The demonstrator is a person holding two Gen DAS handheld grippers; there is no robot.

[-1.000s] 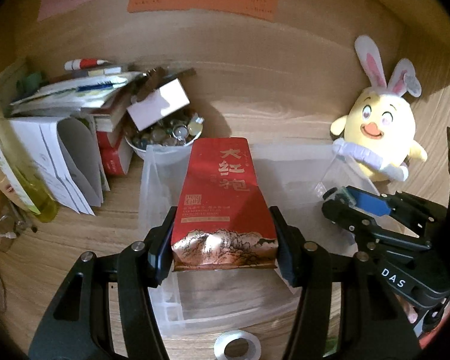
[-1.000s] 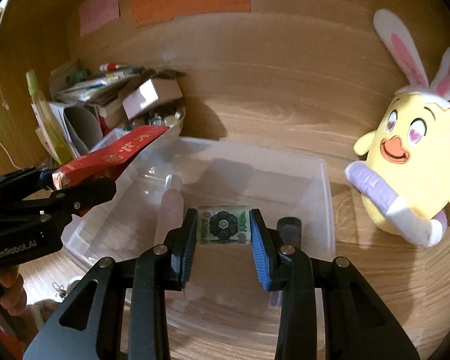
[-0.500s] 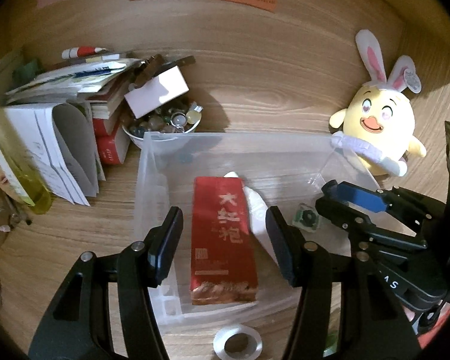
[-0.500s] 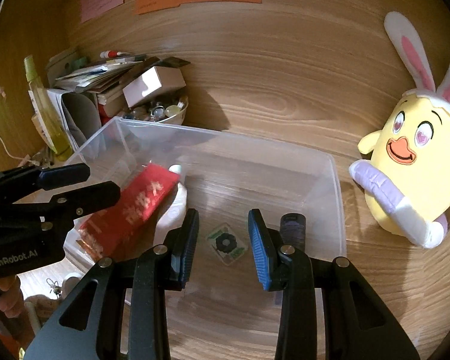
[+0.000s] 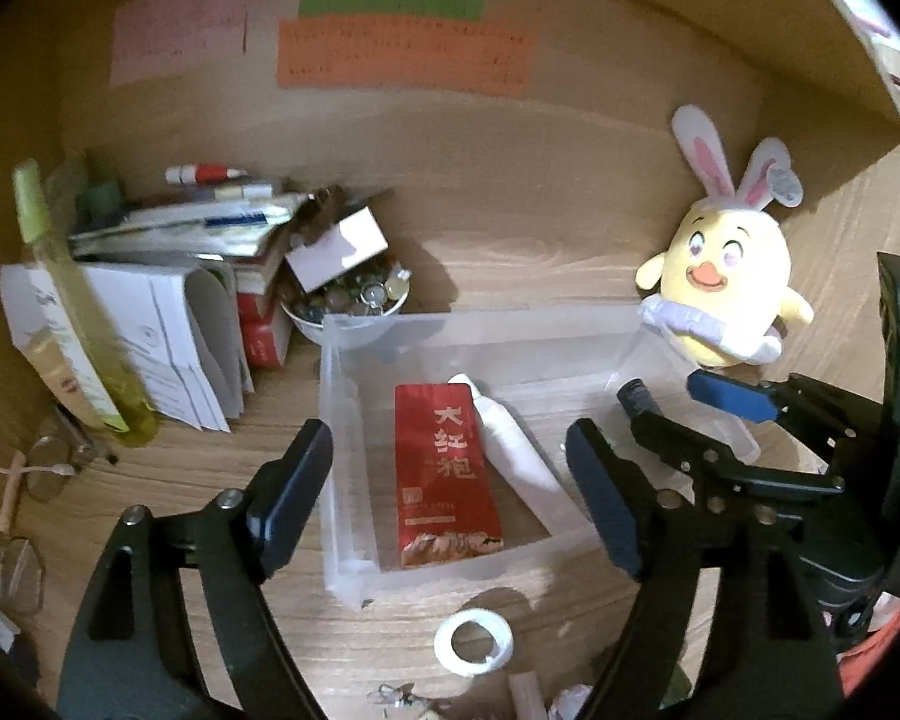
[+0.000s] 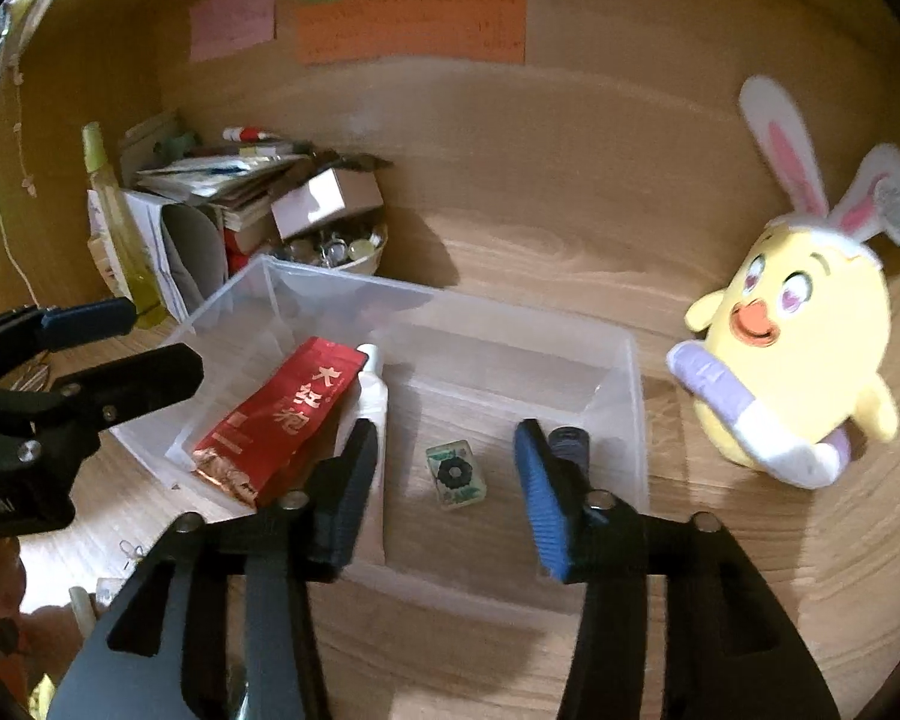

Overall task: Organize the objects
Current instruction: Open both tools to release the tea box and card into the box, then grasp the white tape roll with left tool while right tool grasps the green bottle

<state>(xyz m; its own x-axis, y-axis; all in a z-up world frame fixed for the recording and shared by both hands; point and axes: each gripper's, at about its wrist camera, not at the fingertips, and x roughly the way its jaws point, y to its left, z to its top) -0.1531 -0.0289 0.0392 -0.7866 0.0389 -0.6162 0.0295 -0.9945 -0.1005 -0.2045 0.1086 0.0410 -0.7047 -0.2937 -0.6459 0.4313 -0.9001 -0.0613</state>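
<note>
A clear plastic bin stands on the wooden desk. Inside it lie a red tea packet, a white tube, a small green packet and a dark cylinder. My left gripper is open and empty, above the bin's near left part; it also shows in the right wrist view. My right gripper is open and empty over the green packet; it also shows in the left wrist view.
A yellow bunny-eared plush sits right of the bin. A bowl of small items, a book stack, folded papers and a yellow bottle crowd the left. A tape roll lies in front.
My left gripper opened and let the red tea packet go into the bin, then pulled back. My right gripper released the green packet into the bin and also drew back and up.
</note>
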